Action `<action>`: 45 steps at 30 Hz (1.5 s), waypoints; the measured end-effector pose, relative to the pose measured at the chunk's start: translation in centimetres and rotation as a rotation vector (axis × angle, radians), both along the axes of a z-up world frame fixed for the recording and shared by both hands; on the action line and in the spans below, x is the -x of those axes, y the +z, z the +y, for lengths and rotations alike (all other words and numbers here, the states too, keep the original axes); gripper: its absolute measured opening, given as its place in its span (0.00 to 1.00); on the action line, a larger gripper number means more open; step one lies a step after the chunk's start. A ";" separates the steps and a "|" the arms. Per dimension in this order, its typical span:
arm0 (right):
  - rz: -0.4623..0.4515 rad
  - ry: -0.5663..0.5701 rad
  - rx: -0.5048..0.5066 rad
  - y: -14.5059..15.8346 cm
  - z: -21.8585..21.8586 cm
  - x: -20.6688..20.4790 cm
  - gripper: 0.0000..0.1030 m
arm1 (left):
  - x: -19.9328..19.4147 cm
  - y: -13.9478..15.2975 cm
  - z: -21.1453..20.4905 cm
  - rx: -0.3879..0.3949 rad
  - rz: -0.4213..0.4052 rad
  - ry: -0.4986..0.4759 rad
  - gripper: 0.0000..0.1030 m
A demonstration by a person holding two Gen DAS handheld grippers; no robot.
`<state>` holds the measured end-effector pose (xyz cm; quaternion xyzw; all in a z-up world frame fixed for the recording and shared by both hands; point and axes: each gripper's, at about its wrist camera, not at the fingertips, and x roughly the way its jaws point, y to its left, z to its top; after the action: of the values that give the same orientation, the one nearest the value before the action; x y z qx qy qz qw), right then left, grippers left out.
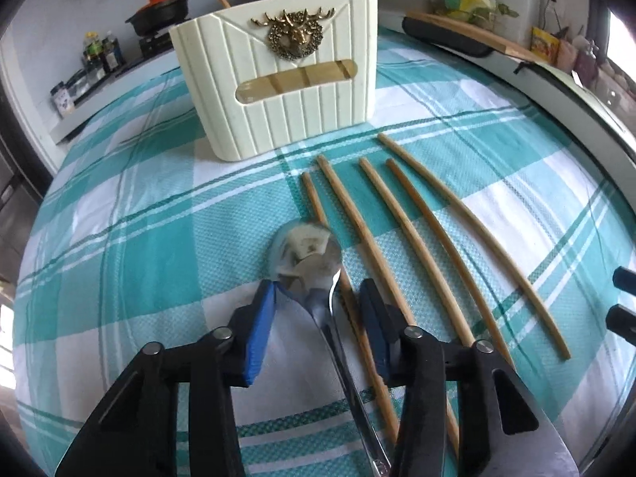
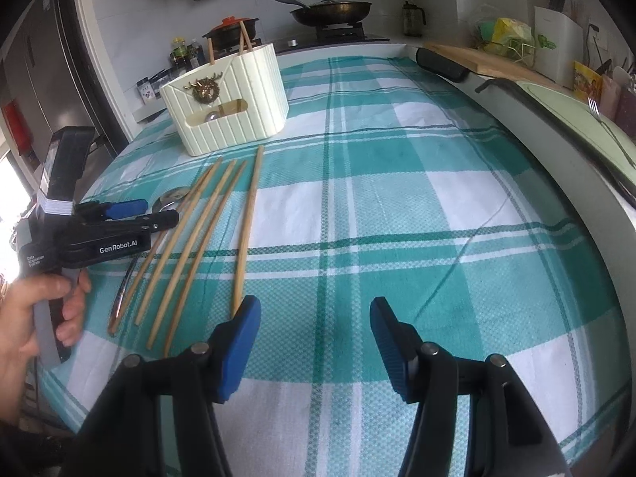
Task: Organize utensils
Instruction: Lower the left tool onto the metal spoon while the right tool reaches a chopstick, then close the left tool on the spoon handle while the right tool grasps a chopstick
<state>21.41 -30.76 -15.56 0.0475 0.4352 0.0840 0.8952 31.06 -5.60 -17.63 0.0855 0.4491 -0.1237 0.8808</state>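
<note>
A: Utensils, mostly loose on the tabletop [image 2: 397,206]: five bamboo chopsticks [image 1: 401,234] fanned side by side on the teal plaid cloth [image 1: 139,238], just in front of the cream ribbed holder [image 1: 274,79].

B: And the spoon [image 1: 308,250]?

A: Steel, bowl pointing toward the holder, handle running back between the left gripper [image 1: 318,298] fingers. Lying beside the leftmost chopstick, bowl overlapping it in the left wrist view.

B: Clamped?

A: Not clearly. Blue pads spread to either side of the handle with gaps showing; jaws partly apart, low over the cloth. Contact with the spoon: cannot tell.

B: Right gripper [image 2: 314,318]?

A: Wide apart, holding nothing, above bare cloth just right of the rightmost chopstick's near end.

B: Anything in the holder already?

A: Three chopsticks [image 2: 242,39] standing out of the top, more bamboo visible through the front slot, plus a round metal shape behind that slot in the right wrist view. Brass deer emblem [image 1: 294,33] on the front.

B: Behind?

A: Stove with a lidded pan [image 2: 330,10] and a dark pot with an orange lid [image 2: 232,28].
</note>
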 end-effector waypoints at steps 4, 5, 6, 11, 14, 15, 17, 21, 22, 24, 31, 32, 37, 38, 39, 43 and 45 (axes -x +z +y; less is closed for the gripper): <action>-0.004 -0.012 0.002 0.2 -0.5 0.6 0.57 | 0.0 0.6 2.2 0.126 0.029 0.021 0.17; -0.005 -0.012 0.002 0.2 -0.6 0.7 0.57 | 0.1 0.7 3.1 0.163 0.036 0.028 0.13; -0.007 -0.012 0.001 0.3 -0.5 0.7 0.57 | 0.1 0.9 3.7 0.178 0.037 0.034 0.11; -0.006 0.011 0.002 0.3 0.3 0.5 0.57 | 0.2 1.1 7.3 0.260 0.065 0.076 0.08; -0.004 0.027 0.005 0.3 1.0 0.3 0.57 | 0.1 1.0 9.3 0.279 0.067 0.122 0.09; -0.005 0.032 0.006 0.4 1.2 0.3 0.57 | 0.2 1.0 9.8 0.282 0.068 0.130 0.09; -0.011 0.047 0.009 0.7 1.8 0.2 0.57 | 0.2 1.1 10.1 0.293 0.072 0.133 0.14; -0.043 0.077 0.044 1.6 3.0 -0.8 0.57 | 1.3 1.5 9.1 0.264 0.047 0.108 0.48; -0.045 0.080 0.051 1.7 3.2 -1.2 0.57 | 1.5 1.4 8.7 0.246 0.050 0.100 0.49; -0.041 0.089 0.064 1.9 3.7 -2.3 0.57 | 1.7 0.8 8.0 0.211 0.074 0.079 0.48; 0.019 0.200 0.072 0.4 6.2 -6.2 0.46 | 3.4 0.6 5.5 0.223 0.115 -0.011 0.38; 0.027 0.215 0.078 0.1 6.7 -6.7 0.46 | 3.5 0.7 5.3 0.231 0.119 -0.022 0.38; 0.045 0.236 0.151 -1.8 8.0 -9.1 0.20 | 4.3 1.3 4.7 0.276 0.143 -0.076 0.41; 0.048 0.232 0.171 -1.9 8.0 -9.2 0.17 | 4.4 1.6 4.9 0.278 0.132 -0.068 0.46; 0.051 0.227 0.179 -1.8 7.9 -9.1 0.10 | 4.5 2.1 5.3 0.279 0.116 -0.050 0.53; 0.074 0.209 0.215 -1.7 7.0 -8.3 0.07 | 3.2 2.7 7.6 0.262 0.061 0.083 0.61; 0.086 0.207 0.237 -1.6 6.7 -7.5 0.07 | 2.2 2.2 7.9 0.234 0.063 0.118 0.61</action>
<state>28.94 -24.09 -17.14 -0.1000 0.4824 0.1217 0.8617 28.85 2.27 -15.47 -0.0482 0.4632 -0.1256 0.8760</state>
